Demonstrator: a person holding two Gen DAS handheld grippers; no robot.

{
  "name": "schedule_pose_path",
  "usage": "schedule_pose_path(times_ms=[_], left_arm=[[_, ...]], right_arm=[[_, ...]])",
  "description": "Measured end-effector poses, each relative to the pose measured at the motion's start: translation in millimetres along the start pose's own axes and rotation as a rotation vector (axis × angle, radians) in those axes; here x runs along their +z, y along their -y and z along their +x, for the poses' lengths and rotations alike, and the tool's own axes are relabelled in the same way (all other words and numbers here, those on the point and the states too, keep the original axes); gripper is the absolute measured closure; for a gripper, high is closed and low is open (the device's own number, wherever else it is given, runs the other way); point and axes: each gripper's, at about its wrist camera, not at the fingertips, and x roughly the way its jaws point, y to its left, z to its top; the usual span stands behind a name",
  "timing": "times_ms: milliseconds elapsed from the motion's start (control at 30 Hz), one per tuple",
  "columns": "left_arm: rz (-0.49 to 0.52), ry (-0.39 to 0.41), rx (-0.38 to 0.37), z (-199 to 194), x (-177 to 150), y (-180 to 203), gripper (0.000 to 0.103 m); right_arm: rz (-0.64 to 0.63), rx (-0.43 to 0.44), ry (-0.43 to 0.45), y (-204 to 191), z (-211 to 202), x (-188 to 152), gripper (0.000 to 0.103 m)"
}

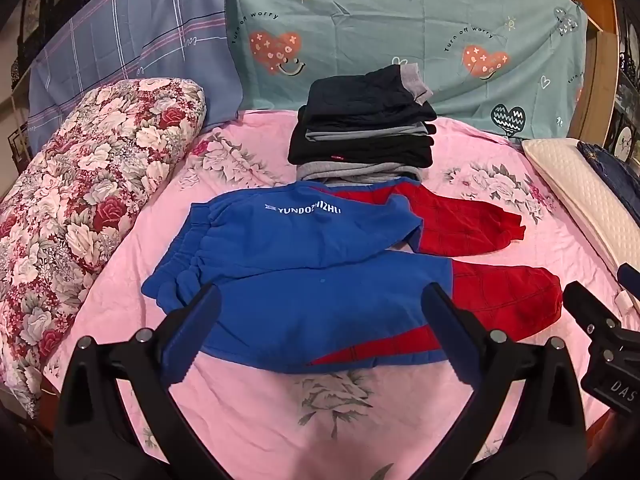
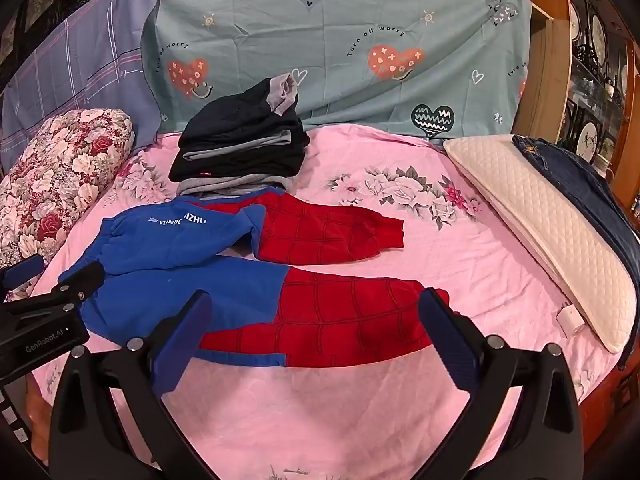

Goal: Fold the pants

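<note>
Lying spread on the pink sheet, the pants run crosswise to both grippers: the blue waistband sits at the left, and the two red legs point right, so the long axis goes left to right across each view. One leg lies nearer the person, the other farther back and slightly kinked under a blue flap, its upper part touching the stack of folded clothes behind it. The left gripper hovers over the near edge at the blue waist end, its jaws spread fully wide and holding nothing. The right gripper hangs over the near red leg toward the cuff, likewise wide open and empty. Each hand thus has its own end of the garment just ahead of its fingers, the left nearer the waist, the right nearer the cuffs. A likely first fold, judging from this lie, brings the near leg up over the far one, along the long axis. A white pillow rests well apart at the right.
</note>
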Motion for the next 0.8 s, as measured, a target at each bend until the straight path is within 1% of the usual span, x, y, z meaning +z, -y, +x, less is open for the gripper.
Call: schedule_pose_path(times_ms=[133,167,300,333,367,800], left_arm=[[-0.003,-0.015,-0.005,2.6,0.6,0.4,0.002],[-0.011,0.005,0.008,-2.3,1.6,-4.6,0.002],[-0.012,-0.002,0.01,3.7,3.0,-10.0,0.002],[-0.011,-0.002,0.01,4.4,3.4,-10.4,0.002],[-0.009,0.009,0.012,1.2,-2.4,-7.1,0.002],[-0.008,0.008,0.014,0.7,-2.2,-9.5,0.002]], right_arm=[[-0.001,-0.003,-0.002,0.4,0.3,0.3,0.001],[-0.002,-0.003,-0.002,0.8,0.2,0.3,0.001],[-0.001,-0.005,-0.001,3.8,-0.6,0.0,0.001],[-0.005,-0.006,-0.005,-2.7,0.8,-0.7,0.001],[-0.004,-0.006,-0.004,-2.8,0.5,-1.0,0.001],[-0.004,-0.001,-0.008,-2.5,0.8,0.3,0.001]])
